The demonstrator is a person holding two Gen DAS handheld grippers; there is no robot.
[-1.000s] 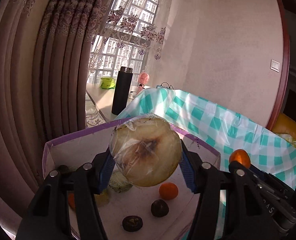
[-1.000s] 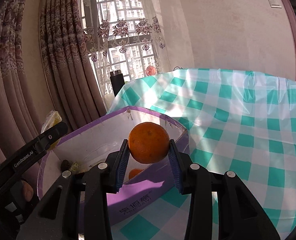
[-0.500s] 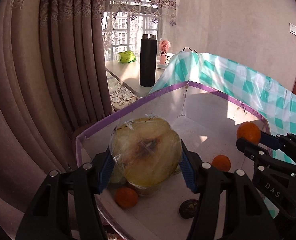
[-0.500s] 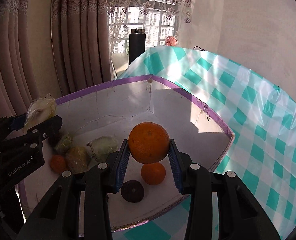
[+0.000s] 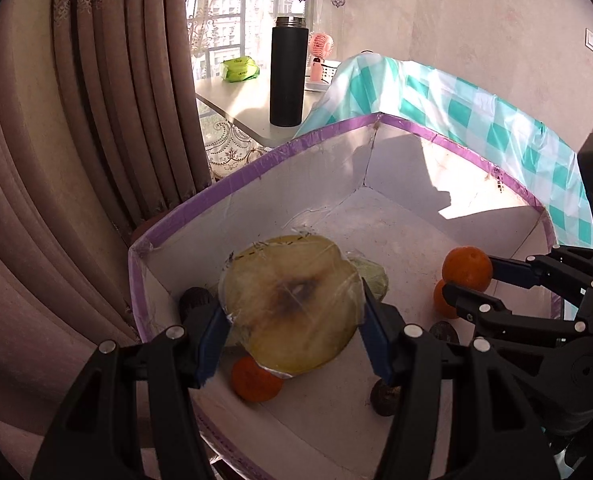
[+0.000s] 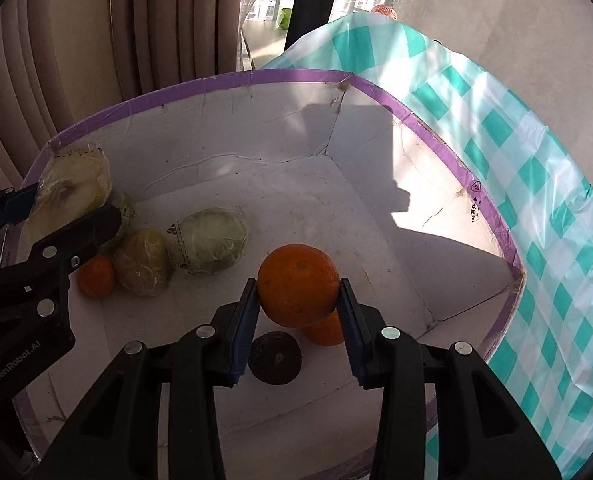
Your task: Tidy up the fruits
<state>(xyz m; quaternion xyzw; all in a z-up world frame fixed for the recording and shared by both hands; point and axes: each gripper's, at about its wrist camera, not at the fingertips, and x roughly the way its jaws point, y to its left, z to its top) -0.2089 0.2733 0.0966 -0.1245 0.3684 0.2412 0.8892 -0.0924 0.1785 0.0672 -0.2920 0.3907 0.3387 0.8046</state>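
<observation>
Left wrist view shows our left gripper (image 5: 292, 334) with its jaws clamped on a cling-wrapped apple half (image 5: 292, 306), cut face browned and turned toward the camera, held above the near-left corner of the purple-rimmed box (image 5: 232, 192). Right wrist view shows our right gripper (image 6: 298, 306) with its jaws closed on an orange (image 6: 296, 284), held above the box's near-right part.

We judge the wrapped half to be light but slick: the film may slide against the blue pads, and the cut flesh bruises easily, so a hold across its widest part, on the skin side edges, seems safest. The orange looks firm and slightly dimpled, so it should grip well across its middle with moderate pressure.

Outward from the orange, on the box floor, a second orange (image 6: 326, 330) lies just behind and below it, and a dark round fruit (image 6: 274, 356), possibly a mangosteen, sits just left of that. Further left of the held orange lie a wrapped pale-green fruit (image 6: 210, 246), a wrapped yellowish fruit (image 6: 144, 262) touching it, and a small mandarin (image 6: 96, 276) beside that.

Beyond the box, a teal checked cloth (image 6: 516, 140) covers the worktop, and a black flask (image 5: 288, 72) stands on a pale table by the window.
</observation>
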